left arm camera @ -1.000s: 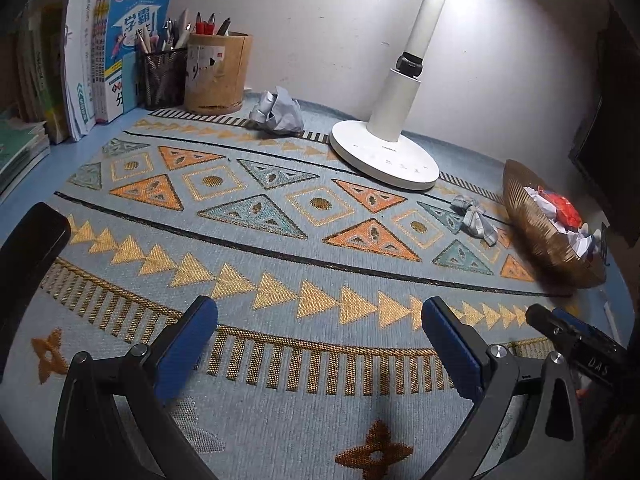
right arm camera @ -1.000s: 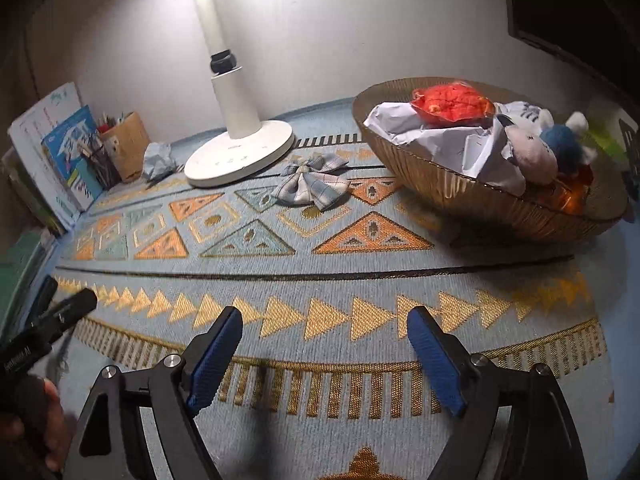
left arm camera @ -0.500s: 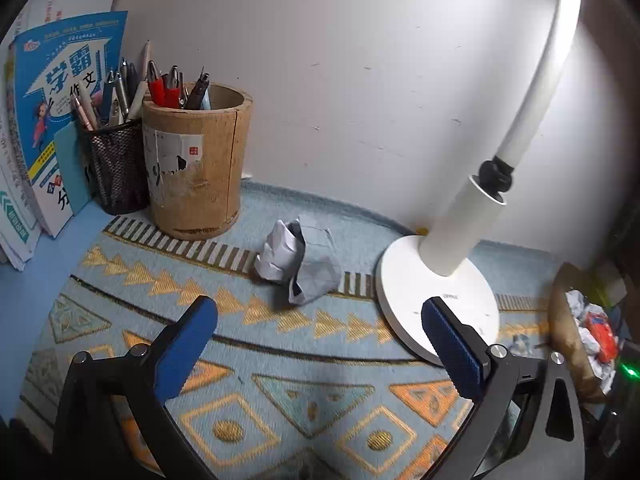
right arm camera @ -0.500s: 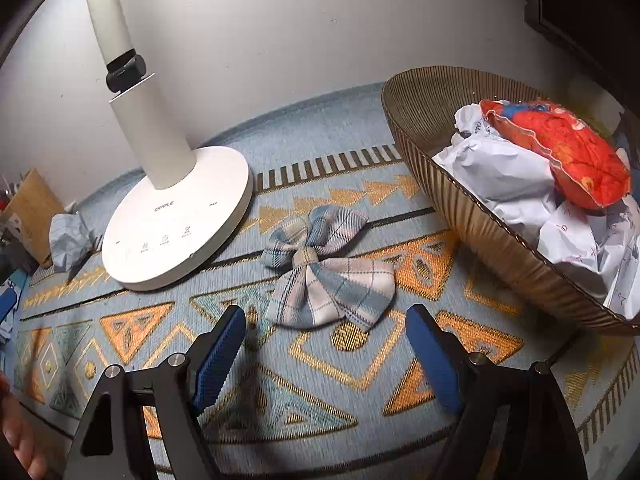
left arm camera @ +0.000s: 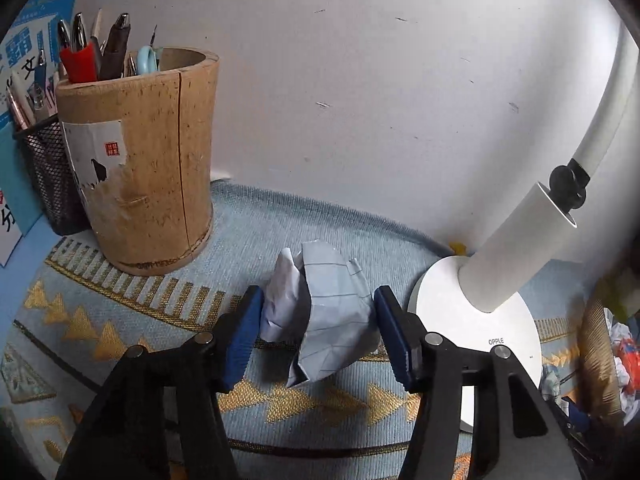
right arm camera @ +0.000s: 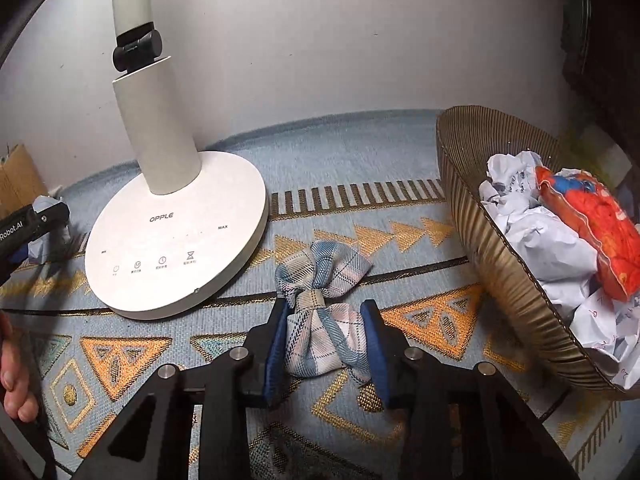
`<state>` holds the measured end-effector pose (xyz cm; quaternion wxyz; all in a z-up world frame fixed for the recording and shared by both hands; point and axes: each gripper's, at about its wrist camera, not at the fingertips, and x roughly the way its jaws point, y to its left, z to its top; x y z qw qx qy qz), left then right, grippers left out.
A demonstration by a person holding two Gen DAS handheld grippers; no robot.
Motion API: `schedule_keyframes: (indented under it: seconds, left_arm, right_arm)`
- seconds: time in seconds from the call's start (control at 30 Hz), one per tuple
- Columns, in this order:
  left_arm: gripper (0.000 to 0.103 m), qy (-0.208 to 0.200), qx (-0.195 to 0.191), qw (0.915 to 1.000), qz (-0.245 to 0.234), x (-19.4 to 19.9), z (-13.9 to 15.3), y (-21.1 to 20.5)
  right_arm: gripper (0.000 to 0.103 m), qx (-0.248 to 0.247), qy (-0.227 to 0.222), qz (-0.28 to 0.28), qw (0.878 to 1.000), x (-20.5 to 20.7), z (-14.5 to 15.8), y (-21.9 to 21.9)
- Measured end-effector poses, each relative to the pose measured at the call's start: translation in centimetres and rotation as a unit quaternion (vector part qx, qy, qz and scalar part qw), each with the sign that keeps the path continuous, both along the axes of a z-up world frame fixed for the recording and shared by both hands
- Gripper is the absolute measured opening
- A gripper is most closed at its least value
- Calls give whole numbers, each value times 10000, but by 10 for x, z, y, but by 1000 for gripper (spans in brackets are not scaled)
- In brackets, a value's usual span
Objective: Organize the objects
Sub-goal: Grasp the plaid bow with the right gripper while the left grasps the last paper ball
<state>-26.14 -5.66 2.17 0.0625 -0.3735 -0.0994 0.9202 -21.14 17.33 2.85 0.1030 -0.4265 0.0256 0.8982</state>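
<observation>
The left gripper (left arm camera: pixel 318 336) has just been closing, and its blue pads now pinch the crumpled lined paper (left arm camera: pixel 324 320) from both sides; that paper lies on the patterned mat (left arm camera: pixel 256 236) just left of the white lamp base (left arm camera: pixel 472 320), with the wooden pen holder (left arm camera: pixel 144 160) farther back to the left of the lamp. The right gripper (right arm camera: pixel 326 350) has likewise just been closing and clamps the near half of the plaid fabric bow (right arm camera: pixel 320 304), which lies on the mat just right of the lamp base. Farther right of the lamp, well apart from it, the ribbed basket (right arm camera: pixel 480 240) holds crumpled papers (right arm camera: pixel 532 236) and an orange packet (right arm camera: pixel 592 224).
</observation>
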Motion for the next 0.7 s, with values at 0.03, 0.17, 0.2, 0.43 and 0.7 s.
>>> schedule_keyframes:
  seconds: [0.03,0.17,0.2,0.43,0.7]
  left_arm:
    - [54,-7,-96,10000,-25,5,0,3]
    - [54,55,-121,9998,-167,43,7,12]
    - [54,52,-95,9997,-213,56,9,16]
    - [54,167,-218,9975,-658,170,33,50]
    - [54,12,-70,9983,-577,267,10,82]
  right_arm:
    - [27,-100,39,80,9999,2,1,1]
    - [24,-848,203,461,9951,21,6,14]
    - [24,-959,190,516,9939,28,6,17]
    - [23,-1460,76,1136,9827,106,18,29]
    - [25,-654,-45,2010,9774,205,13,39]
